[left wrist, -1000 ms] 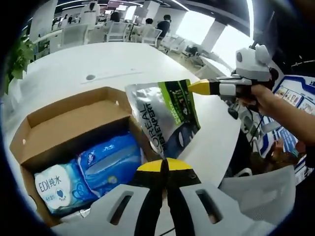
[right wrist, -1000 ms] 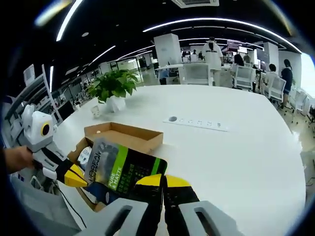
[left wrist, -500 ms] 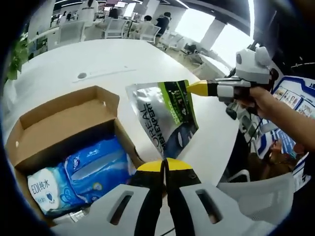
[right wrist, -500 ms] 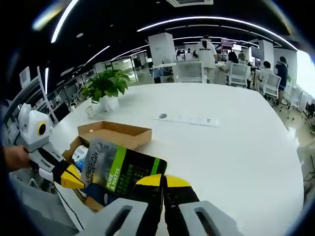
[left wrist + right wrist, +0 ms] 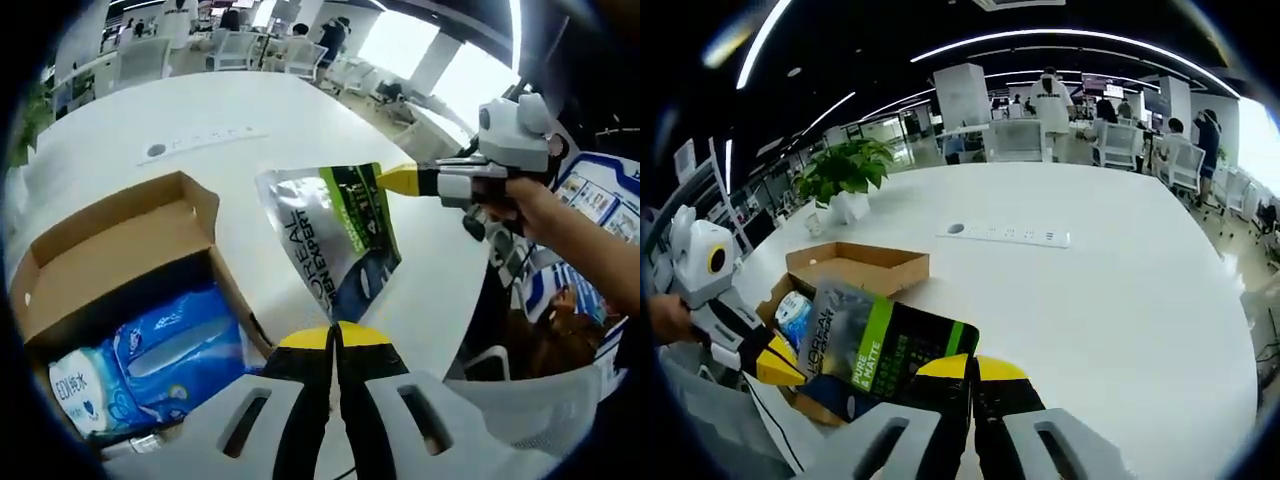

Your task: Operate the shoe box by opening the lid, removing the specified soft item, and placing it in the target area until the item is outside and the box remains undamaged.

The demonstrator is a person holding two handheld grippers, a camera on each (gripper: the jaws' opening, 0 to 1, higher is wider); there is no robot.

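Gripping the pouch (image 5: 335, 240) at opposite edges above the table (image 5: 1120, 300) beside the open shoe box (image 5: 120, 250), left gripper (image 5: 336, 335) and right gripper (image 5: 973, 368), both clamped, risk tearing it if pulled apart.

White moulded claw (image 5: 336, 340) bodies, black jaws tipped yellow, second claw (image 5: 400, 179) with white housing, yellow tip

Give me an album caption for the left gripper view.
Both grippers, left gripper and right gripper, hold a silver-green pouch beside the open box.
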